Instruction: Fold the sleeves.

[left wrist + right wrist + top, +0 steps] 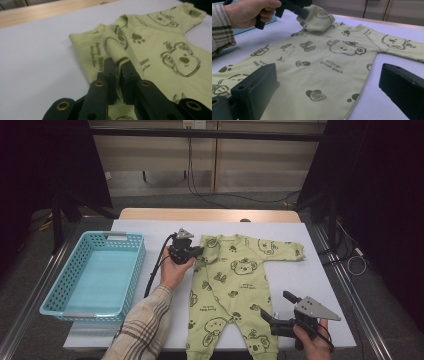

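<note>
Pinching just the sleeve cuff (pixel 117 53) of the green baby romper (pixel 230 285) spread flat on the table, the left gripper (pixel 192 252) could easily lose that thin bit mid-fold, while the right gripper (pixel 272 315) waits wide open near the leg

Your high view sits above your side of the table (pixel 305 270), well back, and looks forward and down on the whole green romper (pixel 235 280). Your left gripper view rides close over the romper (pixel 160 50), looking along its jaws across the folded sleeve toward the table's far edge. Your right gripper view sits low by the romper (pixel 324 65), facing up its length. All three share the romper's chest.
</note>
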